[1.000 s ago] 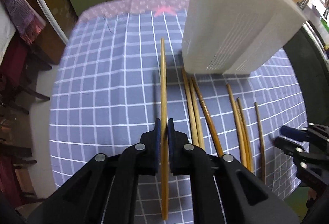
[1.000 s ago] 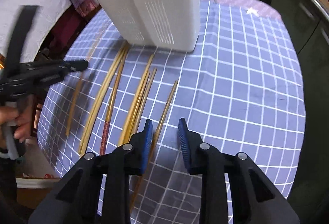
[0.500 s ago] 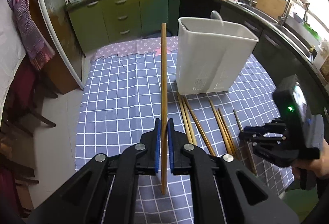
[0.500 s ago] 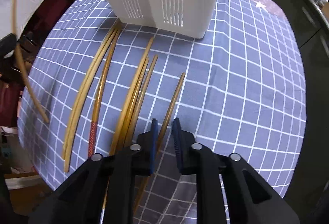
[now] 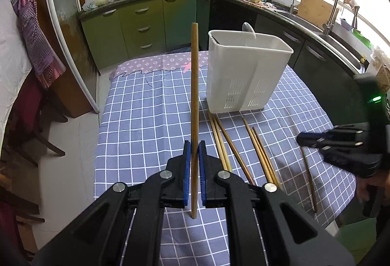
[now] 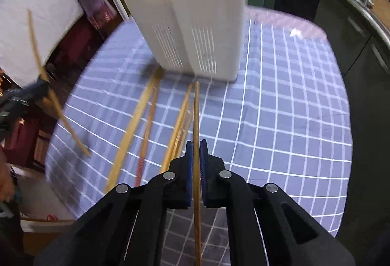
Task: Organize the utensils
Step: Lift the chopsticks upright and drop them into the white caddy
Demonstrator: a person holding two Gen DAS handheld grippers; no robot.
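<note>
My left gripper (image 5: 194, 151) is shut on a wooden chopstick (image 5: 194, 95) and holds it upright above the checked tablecloth, left of the white utensil holder (image 5: 243, 78). My right gripper (image 6: 196, 151) is shut on another chopstick (image 6: 196, 114), lifted and pointing toward the holder (image 6: 195, 19). The right gripper also shows at the right edge of the left wrist view (image 5: 341, 144), its chopstick hanging below. Several chopsticks (image 5: 231, 144) lie on the cloth in front of the holder. A spoon (image 5: 248, 28) stands in the holder.
The table's blue checked cloth (image 5: 146, 119) ends in edges at left and front. Green kitchen cabinets (image 5: 136, 22) stand behind, a sink counter (image 5: 336, 39) at right. A chair (image 5: 29, 119) stands left of the table.
My left gripper raised its chopstick high and drew back from the holder. My right gripper shut on a chopstick and lifted it off the cloth.
</note>
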